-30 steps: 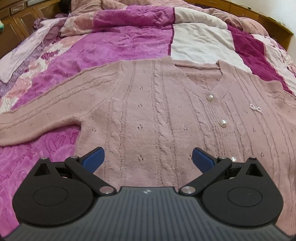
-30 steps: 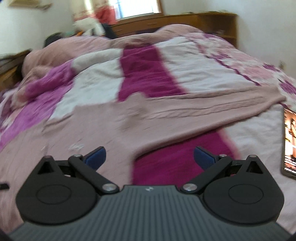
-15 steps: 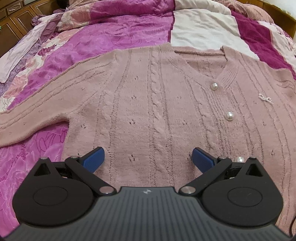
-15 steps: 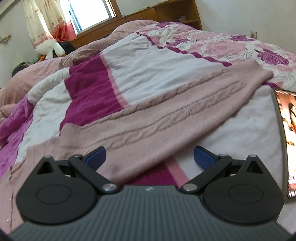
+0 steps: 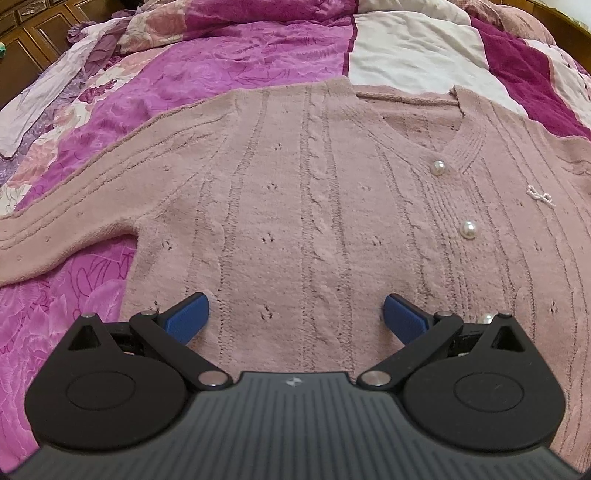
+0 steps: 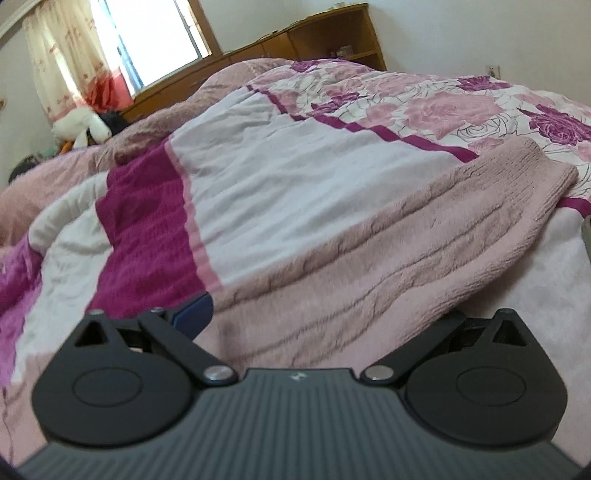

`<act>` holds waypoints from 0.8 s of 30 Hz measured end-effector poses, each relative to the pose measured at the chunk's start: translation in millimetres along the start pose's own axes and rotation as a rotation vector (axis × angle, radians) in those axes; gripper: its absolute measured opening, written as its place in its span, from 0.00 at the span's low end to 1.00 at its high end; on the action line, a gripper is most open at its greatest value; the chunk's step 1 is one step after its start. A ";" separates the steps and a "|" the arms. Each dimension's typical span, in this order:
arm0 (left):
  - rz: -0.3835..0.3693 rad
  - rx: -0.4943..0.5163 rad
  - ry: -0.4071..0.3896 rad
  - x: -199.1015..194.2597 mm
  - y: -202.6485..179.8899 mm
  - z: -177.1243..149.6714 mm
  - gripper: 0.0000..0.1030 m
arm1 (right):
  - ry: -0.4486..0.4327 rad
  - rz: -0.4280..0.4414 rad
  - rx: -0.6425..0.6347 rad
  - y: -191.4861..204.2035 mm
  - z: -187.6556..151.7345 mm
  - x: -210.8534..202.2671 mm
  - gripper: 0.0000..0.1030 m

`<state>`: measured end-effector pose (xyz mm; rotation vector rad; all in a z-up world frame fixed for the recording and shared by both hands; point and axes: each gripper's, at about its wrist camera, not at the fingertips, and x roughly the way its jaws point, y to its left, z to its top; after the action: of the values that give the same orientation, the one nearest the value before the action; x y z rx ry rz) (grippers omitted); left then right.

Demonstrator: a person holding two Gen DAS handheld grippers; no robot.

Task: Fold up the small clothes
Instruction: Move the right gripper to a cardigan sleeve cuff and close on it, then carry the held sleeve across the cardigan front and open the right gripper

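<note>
A dusty-pink cable-knit cardigan point(image 5: 295, 206) with pearl buttons point(image 5: 468, 229) lies spread flat, front up, on the bed. Its one sleeve point(image 5: 55, 236) runs off to the left. My left gripper point(image 5: 295, 317) is open, its blue fingertips point(image 5: 186, 317) just above the cardigan's lower body. In the right wrist view the other sleeve point(image 6: 388, 251) stretches to the right, cuff point(image 6: 535, 177) at the far end. My right gripper point(image 6: 306, 314) is open, low over this sleeve; the sleeve hides the right fingertip.
The bed carries a patchwork quilt point(image 5: 258, 40) of magenta, white and floral pink. Wooden cabinets point(image 5: 33, 33) stand at the far left. A wooden shelf unit point(image 6: 314, 37), a window and plush toys point(image 6: 81, 125) are behind the bed. An object's edge point(image 6: 587, 236) shows at the right.
My left gripper has moved closer over the cardigan's body. My right gripper has dropped down and forward onto the right sleeve, and the phone has slid almost out of view.
</note>
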<state>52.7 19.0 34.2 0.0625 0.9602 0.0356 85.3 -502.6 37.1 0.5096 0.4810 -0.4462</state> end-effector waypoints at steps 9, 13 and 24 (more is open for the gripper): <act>0.013 0.016 -0.008 -3.2 0.9 -2.0 1.00 | -0.065 0.043 -0.037 0.4 13.0 -37.1 0.11; 0.014 0.017 -0.014 -7.1 3.0 -3.5 1.00 | -0.125 0.098 -0.102 14.9 19.7 -66.0 0.10; 0.005 -0.013 -0.033 -22.9 19.1 -5.2 1.00 | -0.208 0.233 -0.187 80.7 25.1 -138.6 0.10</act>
<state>35.2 36.9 51.2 0.0530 0.9264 0.0450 24.2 -414.3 158.9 0.3291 0.2556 -0.2246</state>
